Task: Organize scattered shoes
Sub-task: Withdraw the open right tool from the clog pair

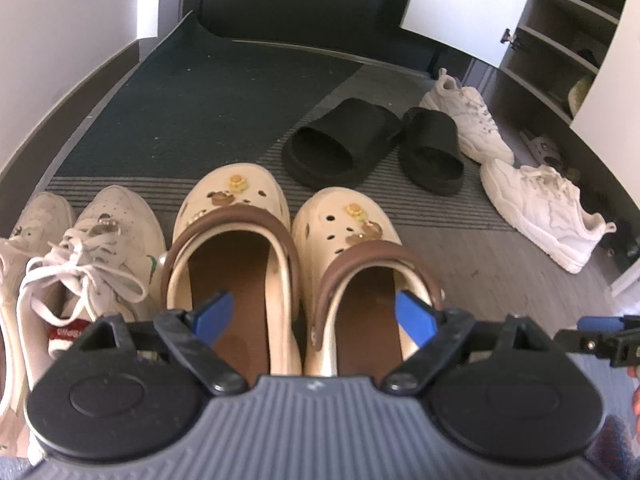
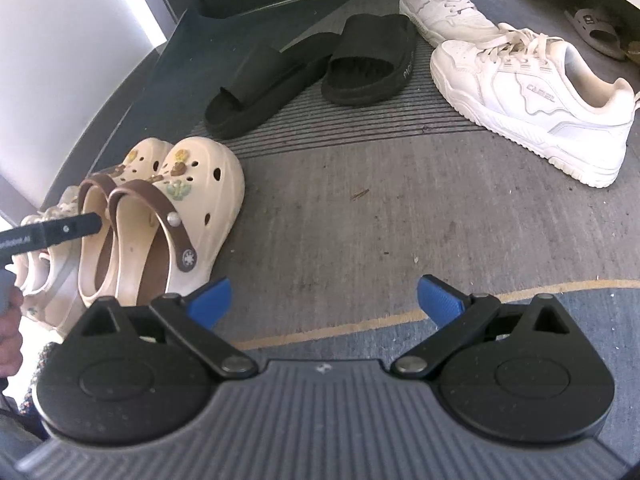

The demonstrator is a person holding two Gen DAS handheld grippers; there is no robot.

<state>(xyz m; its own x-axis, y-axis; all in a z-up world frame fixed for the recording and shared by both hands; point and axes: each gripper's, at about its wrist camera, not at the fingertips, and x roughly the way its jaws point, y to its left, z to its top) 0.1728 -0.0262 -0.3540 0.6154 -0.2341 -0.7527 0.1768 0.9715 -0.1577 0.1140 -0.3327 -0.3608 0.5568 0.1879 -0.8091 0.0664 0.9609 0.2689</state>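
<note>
Two cream clogs with brown straps (image 1: 240, 240) (image 2: 168, 216) stand side by side on the floor, toes pointing away. My left gripper (image 1: 316, 316) hangs open above their heels. One blue pad is over each footbed, and neither touches a wall. One finger of the left gripper (image 2: 60, 232) shows over the clog straps in the right wrist view. My right gripper (image 2: 324, 300) is open over bare grey floor to the right of the clogs, with nothing between its fingers. Its tip (image 1: 600, 332) shows at the right edge of the left wrist view.
Two black slides (image 1: 372, 144) (image 2: 312, 72) lie angled apart beyond the clogs. Two white sneakers (image 1: 540, 208) (image 2: 532, 96) lie scattered to the right. Laced white sneakers (image 1: 80, 256) stand left of the clogs. A dark doormat (image 1: 208, 92) lies by the door and a shelved shoe cabinet (image 1: 568, 40) stands at the far right.
</note>
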